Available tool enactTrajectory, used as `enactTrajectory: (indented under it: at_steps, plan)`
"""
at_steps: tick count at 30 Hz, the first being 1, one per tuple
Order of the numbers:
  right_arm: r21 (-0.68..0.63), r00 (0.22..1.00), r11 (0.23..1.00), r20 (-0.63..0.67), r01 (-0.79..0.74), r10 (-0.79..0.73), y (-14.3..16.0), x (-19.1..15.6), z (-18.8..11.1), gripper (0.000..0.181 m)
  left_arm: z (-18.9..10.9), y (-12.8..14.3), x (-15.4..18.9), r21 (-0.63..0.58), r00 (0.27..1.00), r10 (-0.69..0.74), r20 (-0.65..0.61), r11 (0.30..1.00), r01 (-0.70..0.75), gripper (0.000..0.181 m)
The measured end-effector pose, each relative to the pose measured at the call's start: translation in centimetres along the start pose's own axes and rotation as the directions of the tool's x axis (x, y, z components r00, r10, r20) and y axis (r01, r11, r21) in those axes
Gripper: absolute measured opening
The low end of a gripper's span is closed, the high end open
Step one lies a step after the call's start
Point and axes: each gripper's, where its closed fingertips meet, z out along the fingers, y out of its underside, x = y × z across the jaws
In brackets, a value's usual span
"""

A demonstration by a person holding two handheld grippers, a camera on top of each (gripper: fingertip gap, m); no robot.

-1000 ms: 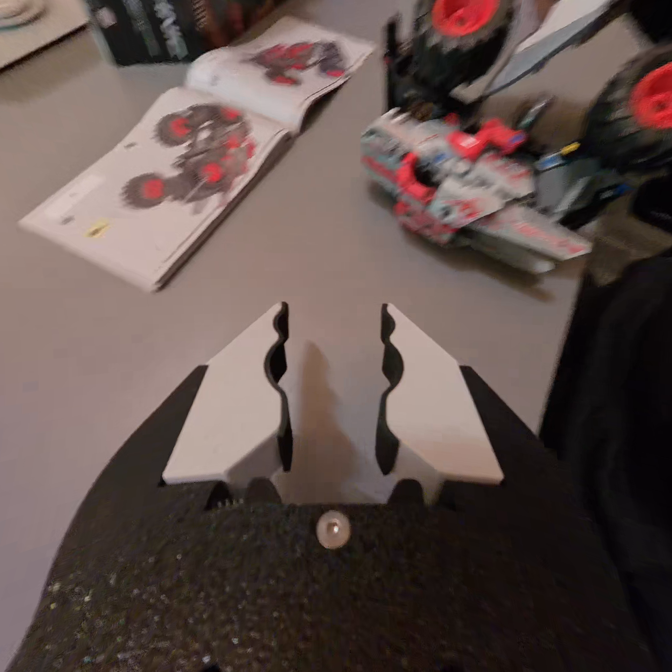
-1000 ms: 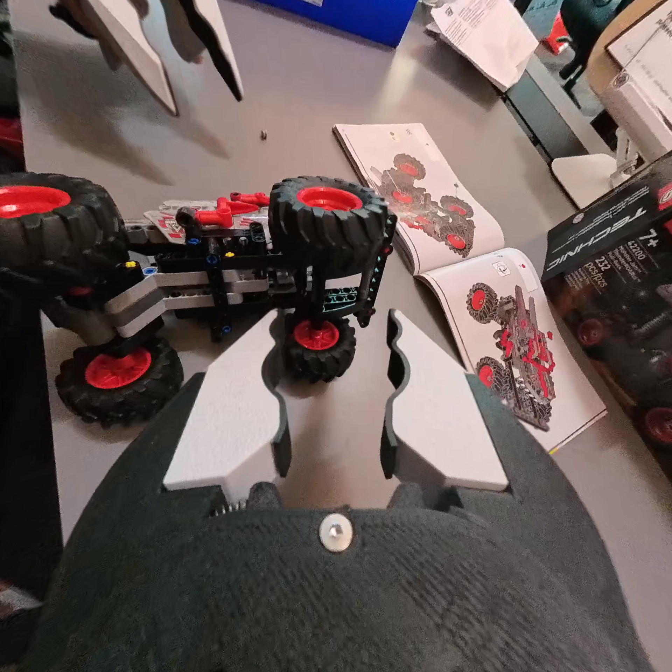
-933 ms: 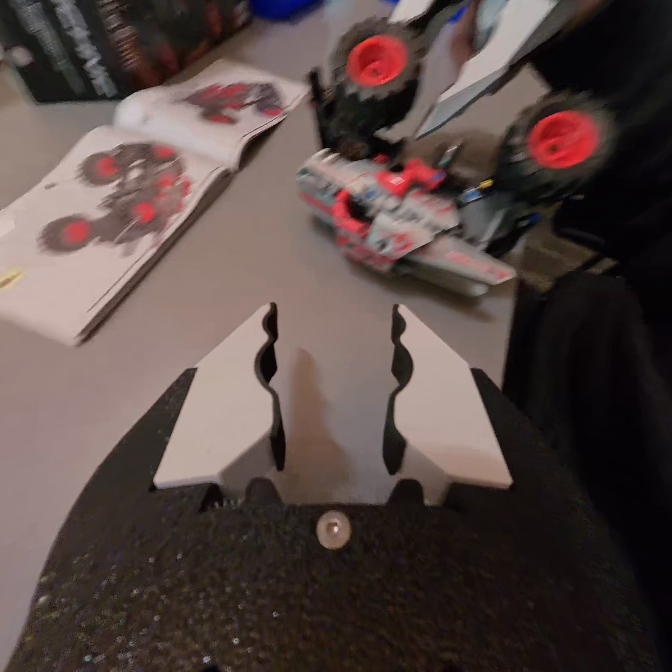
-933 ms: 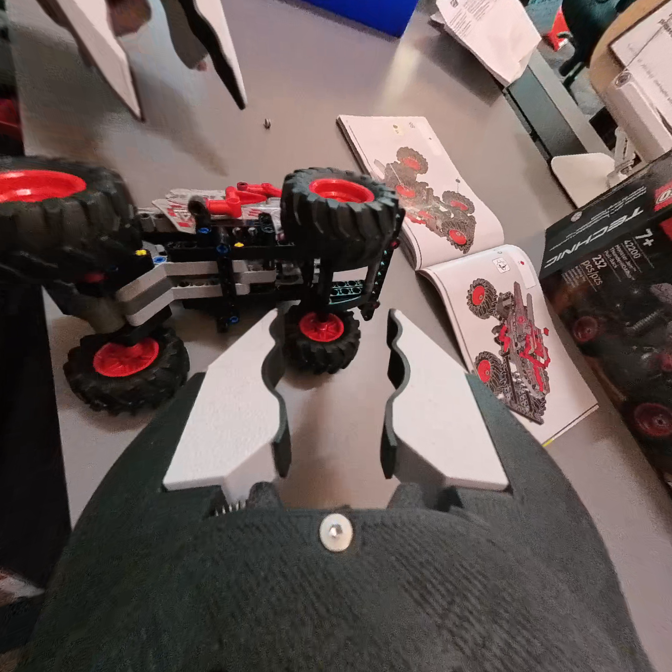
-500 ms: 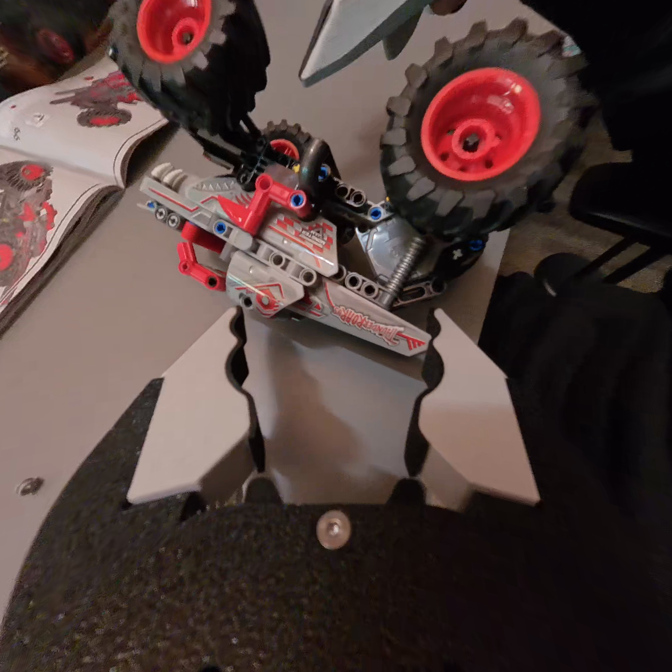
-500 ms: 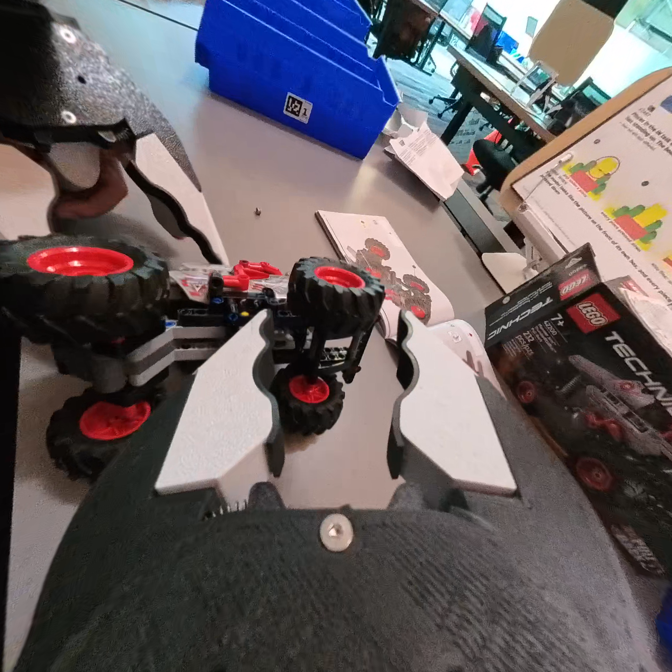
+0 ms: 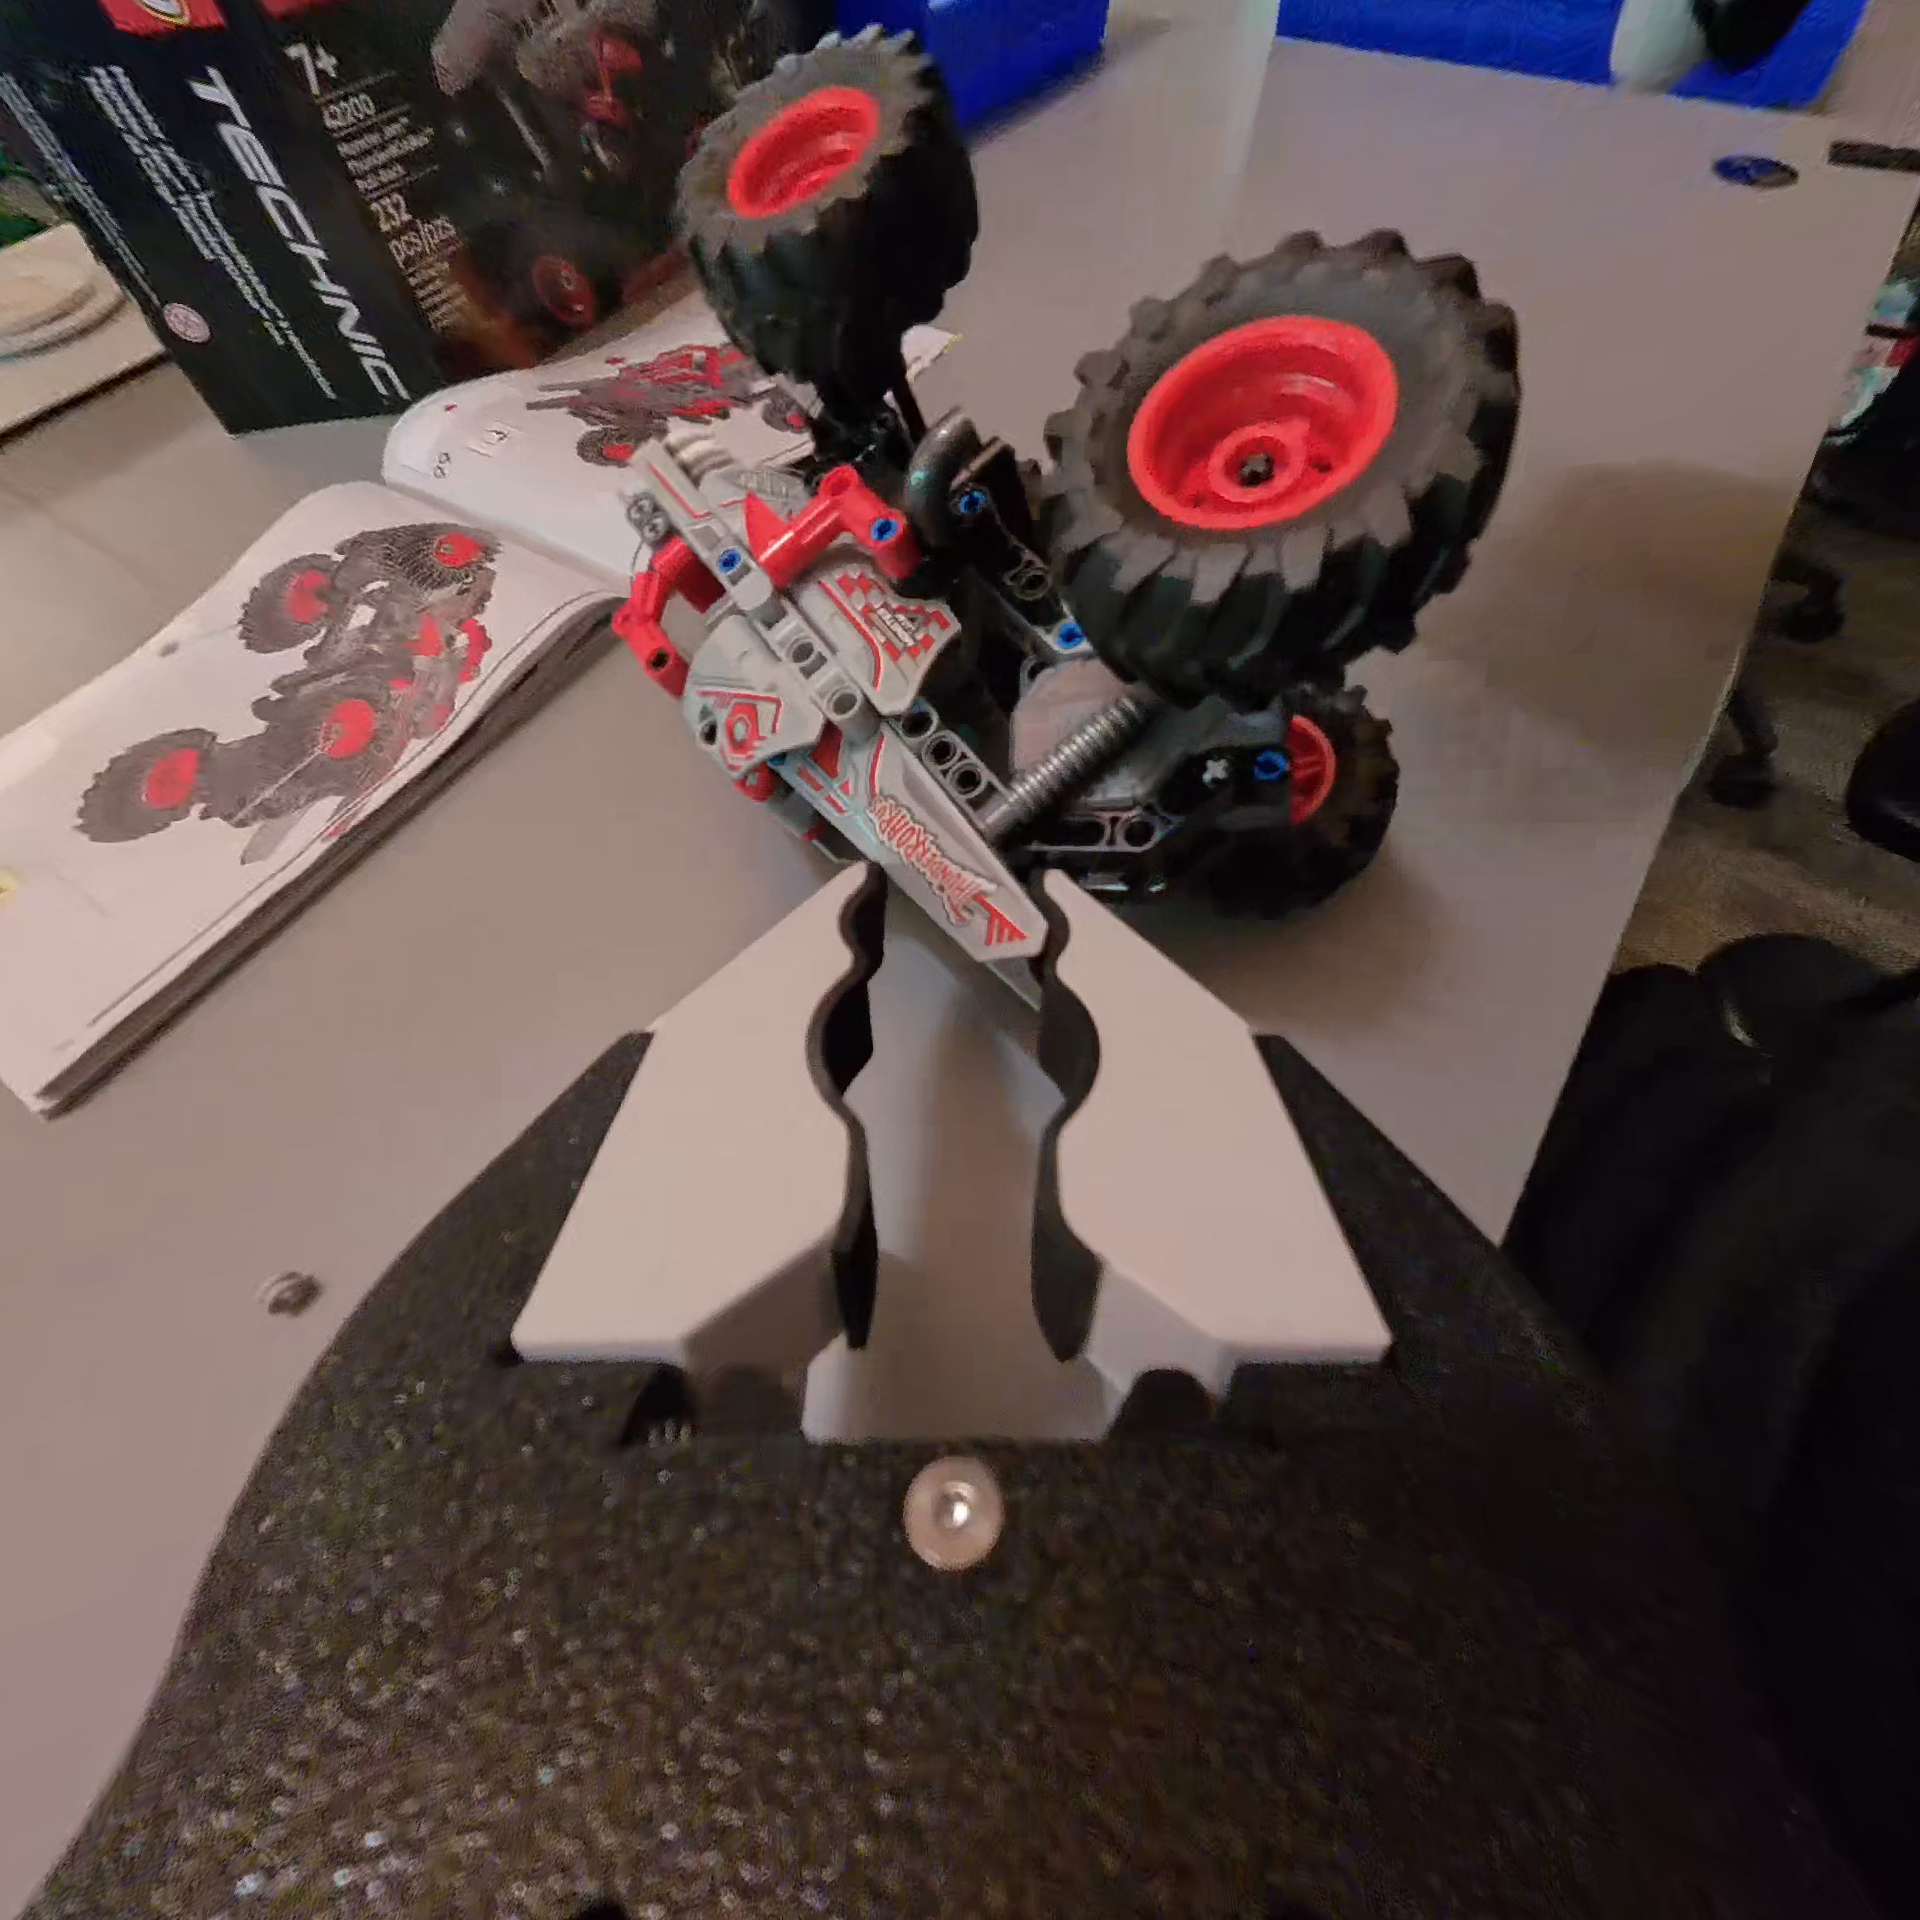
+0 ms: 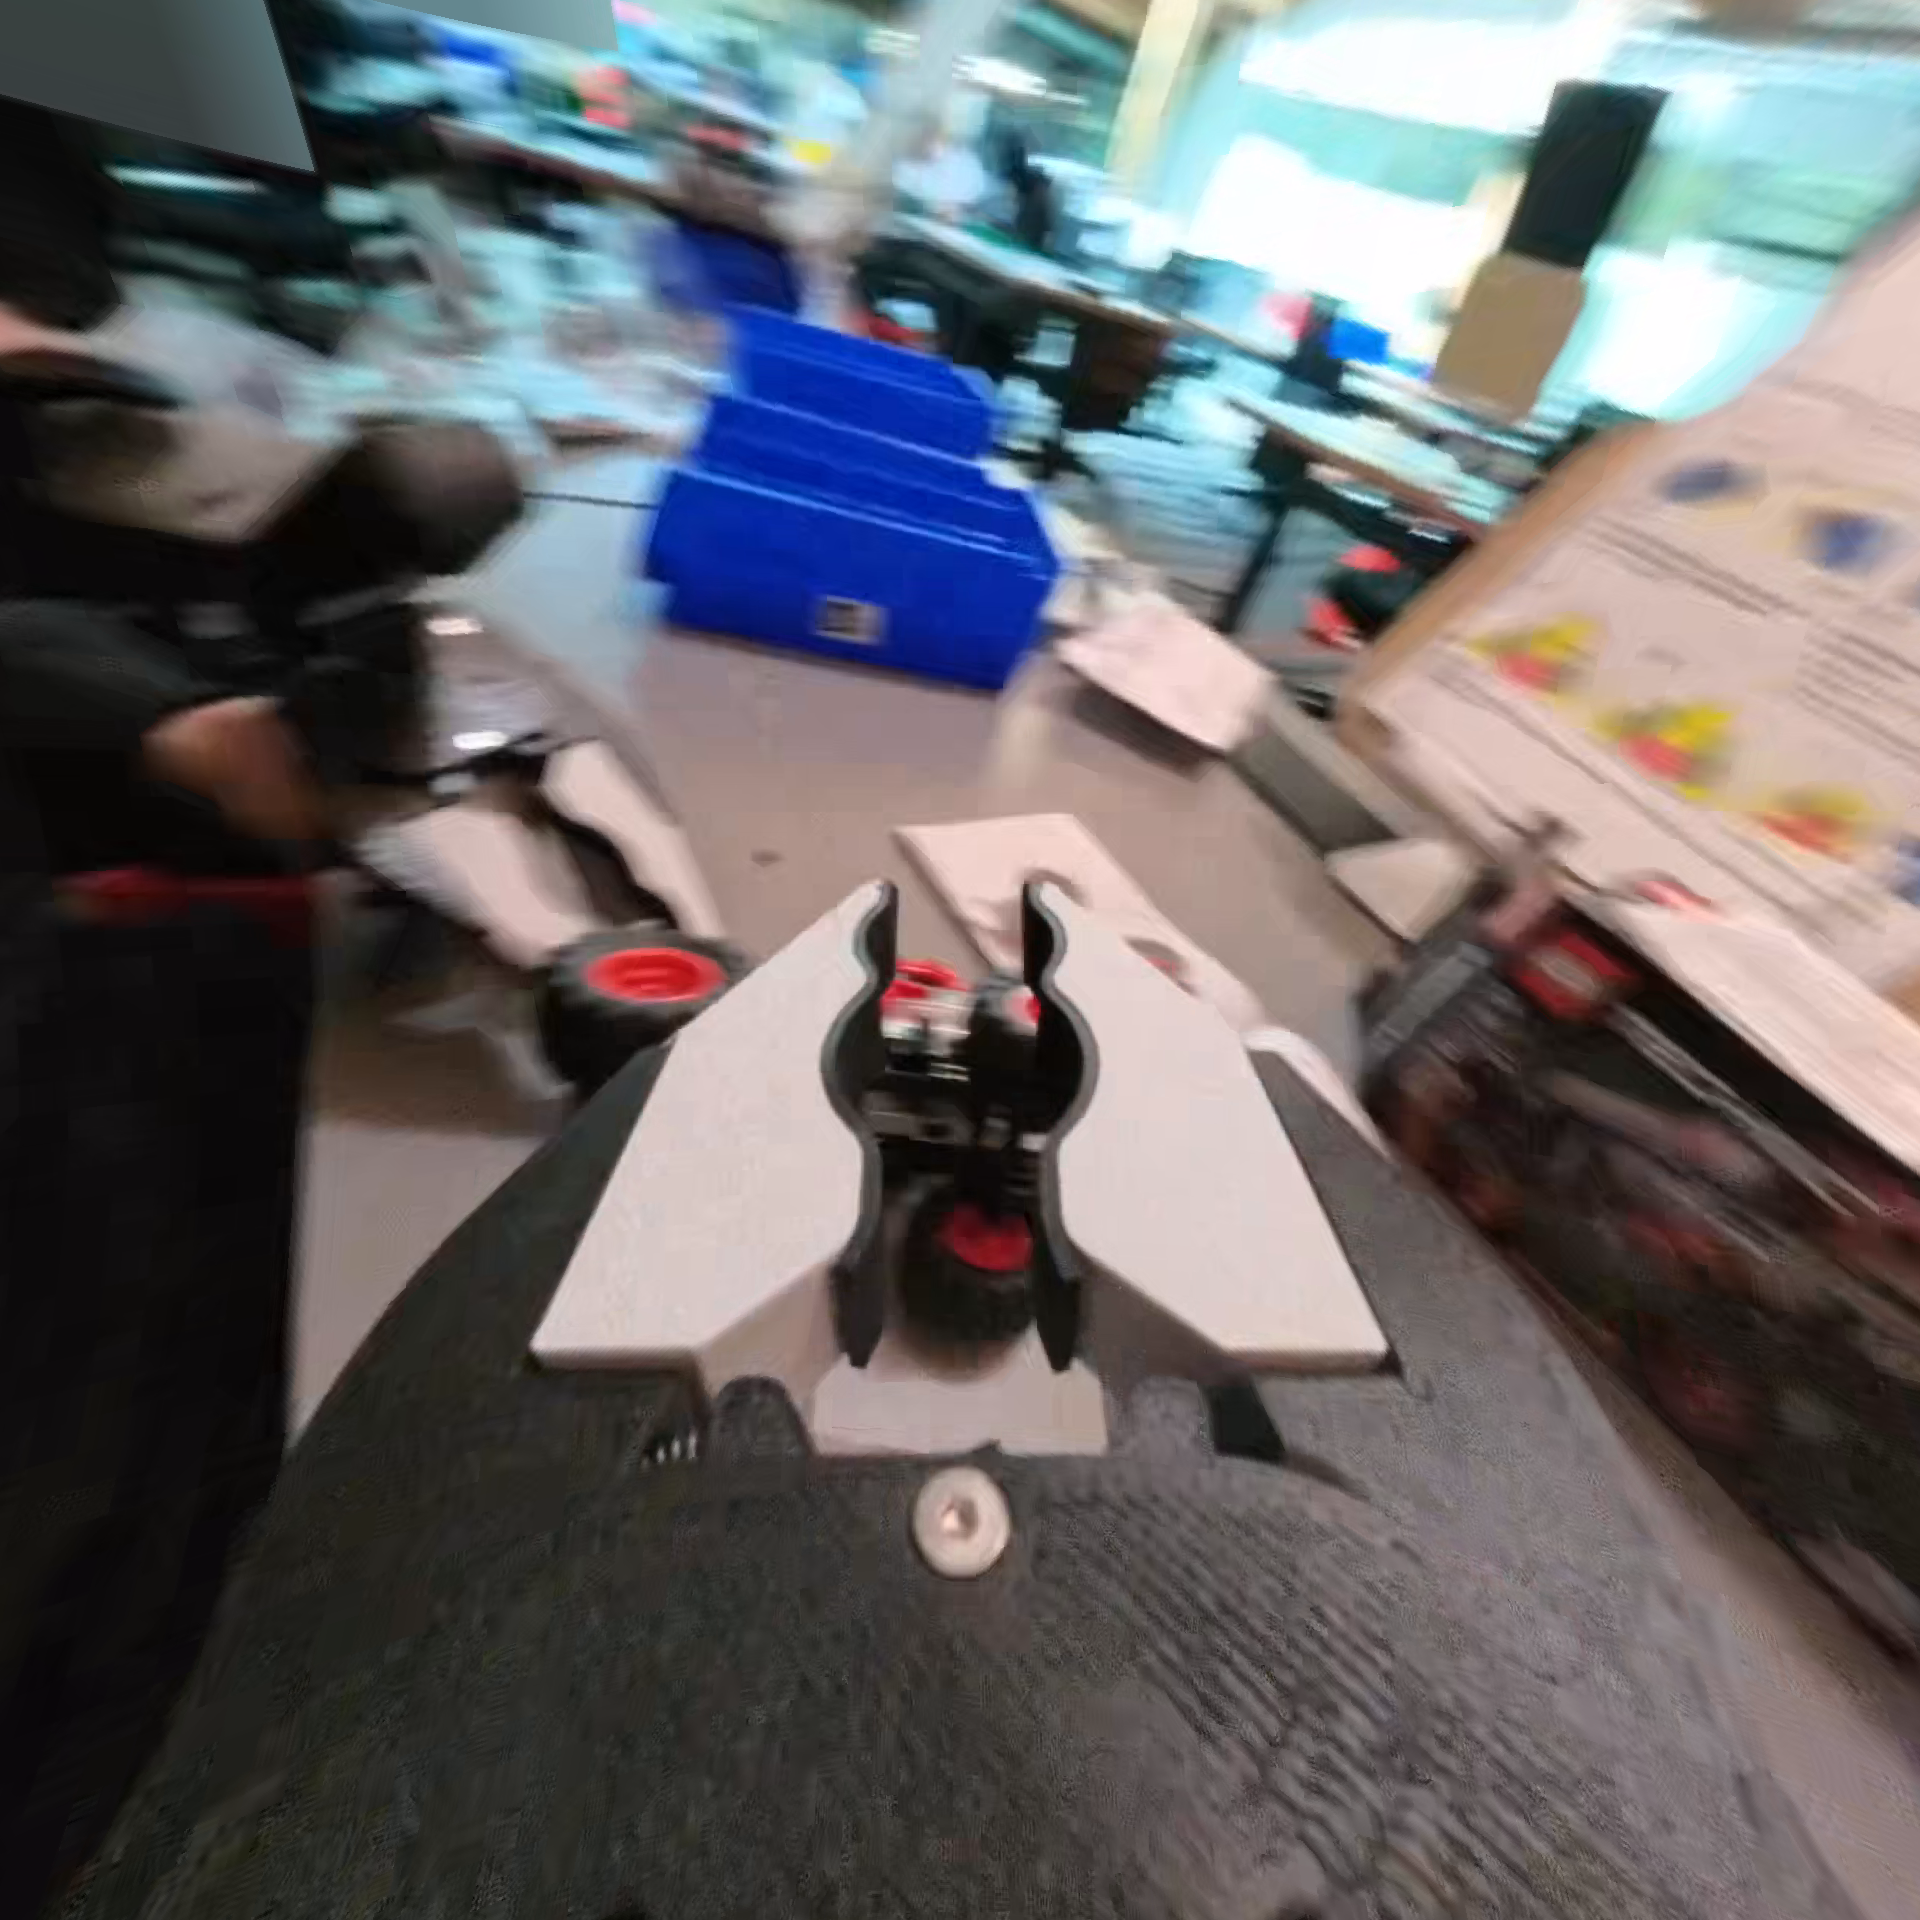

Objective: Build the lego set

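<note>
The red, grey and black lego truck (image 7: 831, 665) stands tilted on the grey table (image 7: 468, 987), nose up, with big red-hubbed wheels (image 7: 1278, 468). My left gripper (image 7: 958, 888) is shut on the pointed tip of its grey side panel (image 7: 935, 862). In the blurred right wrist view my right gripper (image 8: 956, 894) is above the truck with a narrow gap between its jaws. A small wheel (image 8: 977, 1236) and frame parts show through the gap below it. It holds nothing. One truck wheel (image 8: 634, 977) and the left gripper's fingers (image 8: 623, 831) show to its left.
An open instruction booklet (image 7: 260, 665) lies left of the truck, with the set's dark box (image 7: 260, 208) behind it. Blue bins (image 8: 852, 540) stand at the far side and a poster board (image 8: 1714, 623) at the right. The table edge (image 7: 1558, 1039) and dark clothing (image 7: 1766, 1351) are right. Spacing between my two grippers at the tips: around 15 cm.
My left gripper moved in to the truck and closed on the panel tip. The truck's nose has tipped up. My right gripper narrowed, rose and tilted up away from the truck.
</note>
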Motion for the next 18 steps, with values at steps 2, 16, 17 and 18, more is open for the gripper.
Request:
enactTrajectory:
  at_steps: [2, 16, 17, 18]
  plan:
    - [-0.053, 0.979, 0.996, -0.195, -0.066, 0.054, 1.6, 4.1, -0.9, 0.048, 0.2, -0.1, -0.1, 0.001, 1.000, 0.010, 0.003, 1.000, -0.010, 0.023]
    - [-0.217, 0.970, 0.956, 0.098, -0.197, 0.222, 5.0, -0.7, 3.0, 0.046, 0.4, 0.2, -1.3, -0.054, 0.996, 0.018, 0.087, 0.998, -0.013, 0.015]
    - [-0.138, 0.922, 0.963, 0.284, -0.230, 0.261, 2.7, -3.2, 1.9, 0.025, 0.2, -0.2, -1.8, -0.012, 0.995, -0.014, 0.098, 1.000, 0.015, 0.013]
    - [-0.071, 0.894, 0.959, 0.350, -0.274, 0.281, 1.0, -3.9, 1.2, 0.022, 0.0, -0.6, -2.0, 0.011, 0.995, -0.029, 0.095, 1.000, 0.028, 0.011]
